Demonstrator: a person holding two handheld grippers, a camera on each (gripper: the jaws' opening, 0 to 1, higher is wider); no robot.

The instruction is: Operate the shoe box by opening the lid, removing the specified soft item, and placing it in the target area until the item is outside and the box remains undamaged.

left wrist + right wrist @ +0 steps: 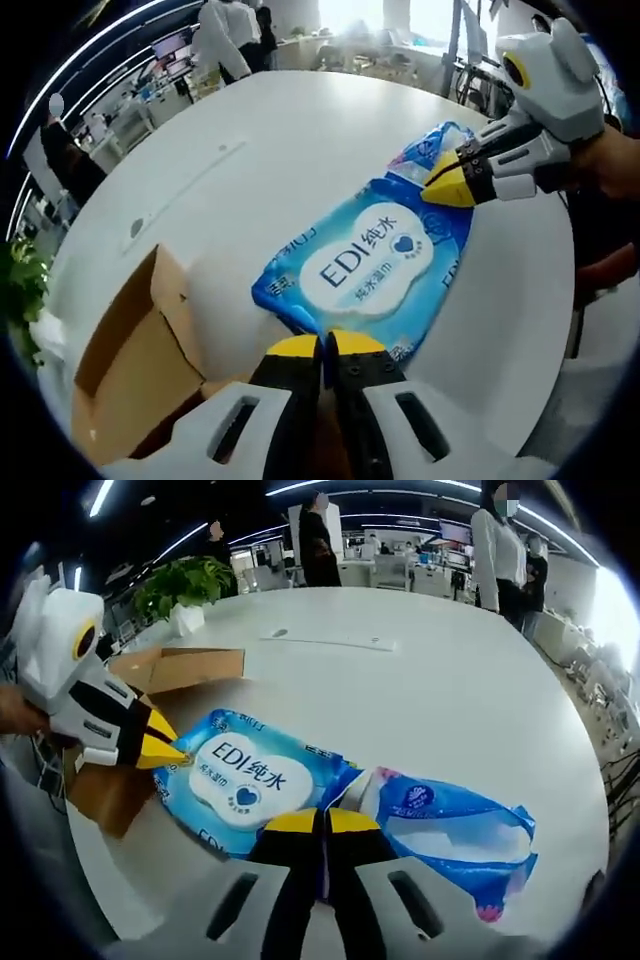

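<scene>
A: Where is the soft item?

B: The pack of wet wipes (372, 262) lies flat on the white desk (300, 140), outside the cardboard box (130, 360). In the left gripper view it sits straight ahead of the left hand-held gripper (325, 347), whose yellow-tipped jaws are pressed together over the pack's near edge, so it is clenched on the pack.

A: And the other end?

B: The right hand-held gripper (440, 185) comes in from the right of that view, and its yellow tips meet at the far end of the pack, clamped on the plastic there. In the right gripper view the right hand-held gripper (322, 823) has its jaws closed on the pack of wet wipes (250, 785) where the blue wrapper bunches up, and the crumpled end of the wrapper (455, 830) trails off to its right.

A: What about the box?

B: In the left gripper view the cardboard box is just to the left of the left hand-held gripper, flap raised and open. In the right gripper view the cardboard box (175, 667) is behind the left hand-held gripper (170, 748), which touches the pack's far-left edge.

A: Anything beyond the desk?

B: A potted plant (185, 585) stands at the desk's far-left edge, and people (320, 540) stand in the office behind.
</scene>
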